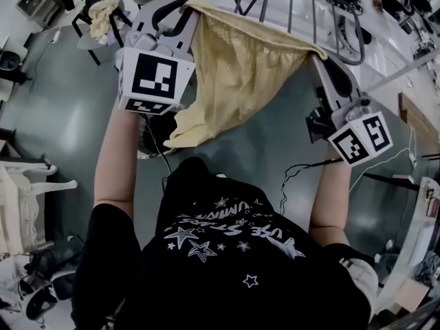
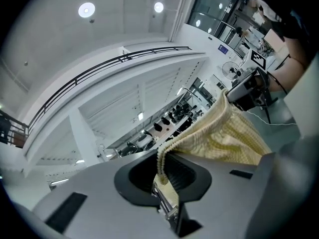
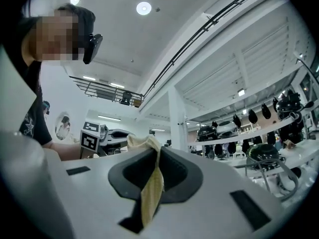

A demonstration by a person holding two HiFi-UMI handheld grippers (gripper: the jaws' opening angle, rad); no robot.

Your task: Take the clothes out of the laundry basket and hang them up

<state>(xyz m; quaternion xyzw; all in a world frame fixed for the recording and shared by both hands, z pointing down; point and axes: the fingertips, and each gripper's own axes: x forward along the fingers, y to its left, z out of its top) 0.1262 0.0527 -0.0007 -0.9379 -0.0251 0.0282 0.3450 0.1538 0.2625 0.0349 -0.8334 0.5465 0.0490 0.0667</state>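
Note:
A pale yellow garment [image 1: 237, 74] hangs spread between my two grippers, its waistband stretched taut and its lower part drooping toward the floor. My left gripper [image 1: 191, 9] is shut on the band's left end. In the left gripper view the ribbed yellow edge [image 2: 199, 138] runs out of the left gripper [image 2: 162, 176] toward the other gripper. My right gripper [image 1: 315, 55] is shut on the band's right end. The right gripper view shows a strip of the cloth [image 3: 152, 185] pinched in the right gripper [image 3: 153, 178]. A metal drying rack [image 1: 302, 9] stands just beyond the garment.
A chair with yellow cloth on it [image 1: 102, 12] stands at the back left. A white chair [image 1: 27, 198] is at the left, and a round basket [image 1: 152, 133] sits on the floor below the garment. Cables [image 1: 302, 170] trail at the right. Shelves [image 3: 249, 128] fill the background.

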